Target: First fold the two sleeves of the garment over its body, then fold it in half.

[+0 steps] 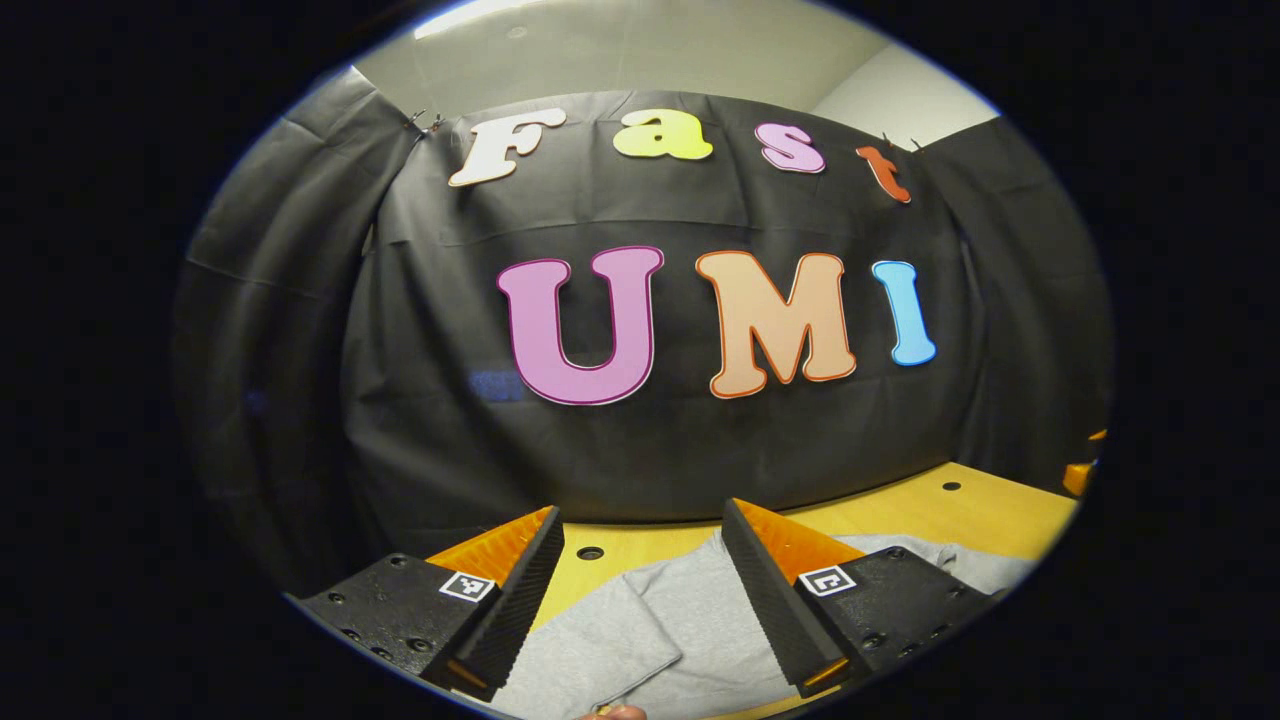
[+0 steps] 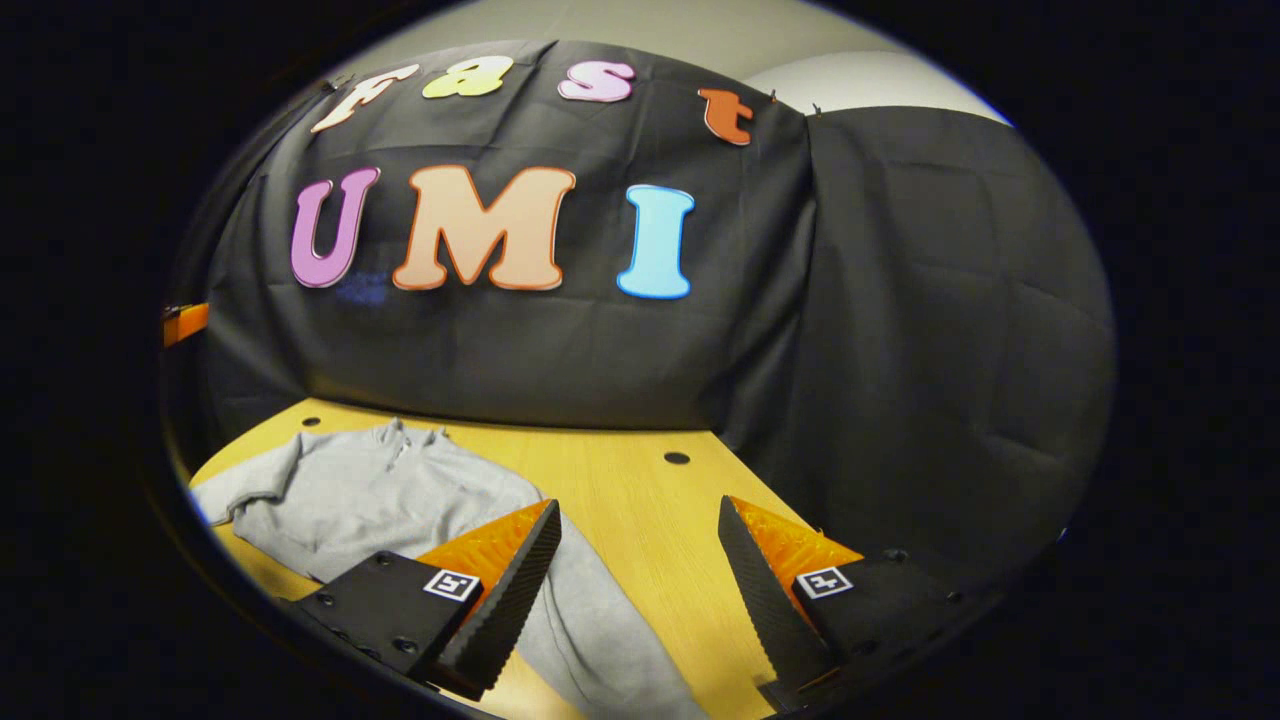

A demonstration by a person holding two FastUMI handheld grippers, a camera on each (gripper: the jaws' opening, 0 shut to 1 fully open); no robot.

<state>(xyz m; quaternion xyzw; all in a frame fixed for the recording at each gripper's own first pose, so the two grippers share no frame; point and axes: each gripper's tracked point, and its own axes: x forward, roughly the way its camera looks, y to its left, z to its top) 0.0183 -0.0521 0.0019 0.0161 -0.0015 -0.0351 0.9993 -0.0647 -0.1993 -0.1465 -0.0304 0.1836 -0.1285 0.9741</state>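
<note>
Both my claws, left gripper (image 1: pixel 642 585) and right gripper (image 2: pixel 638 585), hang released and hold nothing above the garment (image 2: pixel 370 495) spread on the table (image 2: pixel 640 500), one sleeve (image 2: pixel 610 630) still out, so I judge no fold made.

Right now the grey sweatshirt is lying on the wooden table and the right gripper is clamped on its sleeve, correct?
Not quite. The grey sweatshirt does lie on the wooden table, but the right gripper is open and holds nothing; the sleeve lies loose between its fingers, as the right gripper view shows.
</note>
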